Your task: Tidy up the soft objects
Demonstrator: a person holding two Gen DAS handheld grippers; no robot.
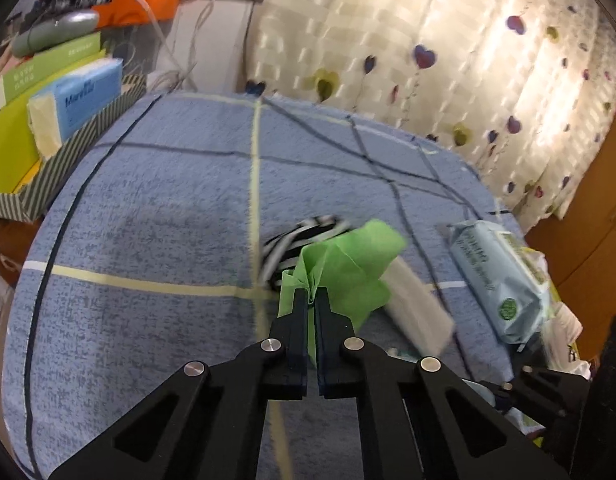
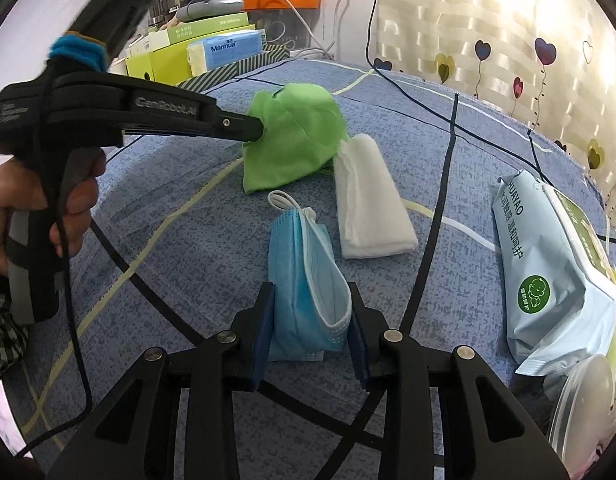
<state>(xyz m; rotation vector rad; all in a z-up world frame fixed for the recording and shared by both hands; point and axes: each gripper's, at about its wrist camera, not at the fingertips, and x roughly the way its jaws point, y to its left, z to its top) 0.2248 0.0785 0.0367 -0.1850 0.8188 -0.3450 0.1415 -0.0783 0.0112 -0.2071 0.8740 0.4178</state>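
Surface: bed covered with a blue blanket (image 2: 156,208) marked with dark and pale yellow lines.

Left tongs (image 1: 312,300): pinched tight on a fold of the green cloth (image 1: 347,272); the cloth bunches up past the tips, above the blanket. Seen from the right wrist, a hand (image 2: 40,208) grips the handle of this tool.

Right tongs (image 2: 311,300): set narrow, pads pressing both sides of the folded blue face mask (image 2: 304,280), whose white ear loop lies at its far end.

White folded cloth (image 2: 367,208): flat on the blanket, just beside the green cloth and the mask.

Striped black-and-white item (image 1: 296,240): behind the green cloth, blurred, kind not clear.

Pale blue wipes pack (image 2: 547,272): at the right edge of the bed, well apart from the mask.

Striped tray (image 1: 68,152): off the bed's far left, holding a blue tissue pack (image 1: 80,100) and green boxes (image 1: 28,92).

Heart-patterned curtain (image 2: 507,40): behind.
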